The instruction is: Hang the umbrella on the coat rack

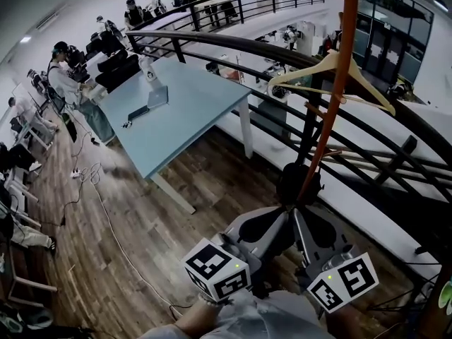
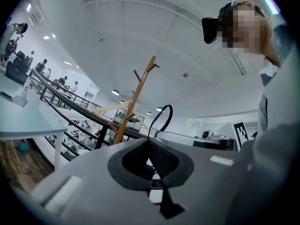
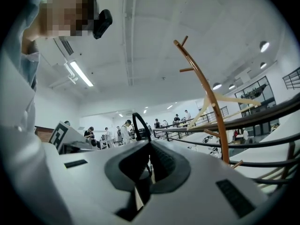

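The coat rack [image 1: 332,104] is an orange-brown wooden pole with short pegs, standing right of centre by the railing; it also shows as the rack [image 2: 136,102] and the rack [image 3: 211,107]. A pale wooden hanger [image 1: 332,66] hangs on it. The black umbrella [image 1: 296,182] is a dark bundle touching the pole's lower part. My left gripper [image 1: 272,228] and right gripper [image 1: 311,232] sit side by side just below it, both shut on it. Its black strap loop [image 2: 161,118] stands up from my left gripper's [image 2: 150,146] jaws, and the loop [image 3: 140,125] rises from my right gripper [image 3: 150,149].
A black metal railing [image 1: 233,44] curves behind the rack, with a drop to a lower floor beyond. A blue-grey table [image 1: 176,129] with a laptop [image 1: 150,104] stands left. Several people sit at desks [image 1: 70,83] at the far left. Cables lie on the wooden floor [image 1: 106,224].
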The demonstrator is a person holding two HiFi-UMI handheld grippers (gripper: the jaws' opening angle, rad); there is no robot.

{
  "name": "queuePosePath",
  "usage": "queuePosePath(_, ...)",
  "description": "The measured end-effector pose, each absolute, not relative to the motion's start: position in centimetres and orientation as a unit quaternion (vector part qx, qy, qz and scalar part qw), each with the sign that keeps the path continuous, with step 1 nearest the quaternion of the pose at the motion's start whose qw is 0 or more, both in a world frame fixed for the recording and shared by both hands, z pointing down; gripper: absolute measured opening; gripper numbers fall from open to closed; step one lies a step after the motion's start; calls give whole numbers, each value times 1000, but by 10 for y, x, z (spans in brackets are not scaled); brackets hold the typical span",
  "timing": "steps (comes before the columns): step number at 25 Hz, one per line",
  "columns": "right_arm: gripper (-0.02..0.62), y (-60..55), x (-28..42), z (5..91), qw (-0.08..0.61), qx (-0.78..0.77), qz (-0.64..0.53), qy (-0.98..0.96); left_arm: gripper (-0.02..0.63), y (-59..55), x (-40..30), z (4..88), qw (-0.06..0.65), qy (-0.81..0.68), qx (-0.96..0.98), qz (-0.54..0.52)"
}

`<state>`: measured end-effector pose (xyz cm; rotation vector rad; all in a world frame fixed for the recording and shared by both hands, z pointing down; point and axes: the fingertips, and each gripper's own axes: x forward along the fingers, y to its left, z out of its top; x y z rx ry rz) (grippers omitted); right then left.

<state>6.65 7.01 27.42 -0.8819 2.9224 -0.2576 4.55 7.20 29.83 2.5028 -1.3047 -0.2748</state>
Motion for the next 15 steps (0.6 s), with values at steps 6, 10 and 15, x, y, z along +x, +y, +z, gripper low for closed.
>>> queuePosePath(6,0,45,64,281,32,-316,-85,944,5,46,41,305,163,-435,881,-95)
queuePosePath(10,0,16,63,283,31,-332,-86,939,5,16,40,307,163,-417,889,-93)
queuePosePath(15,0,-24,51,281,30,-358,-91,929,5,-26,25,305,175,-397,897,-88)
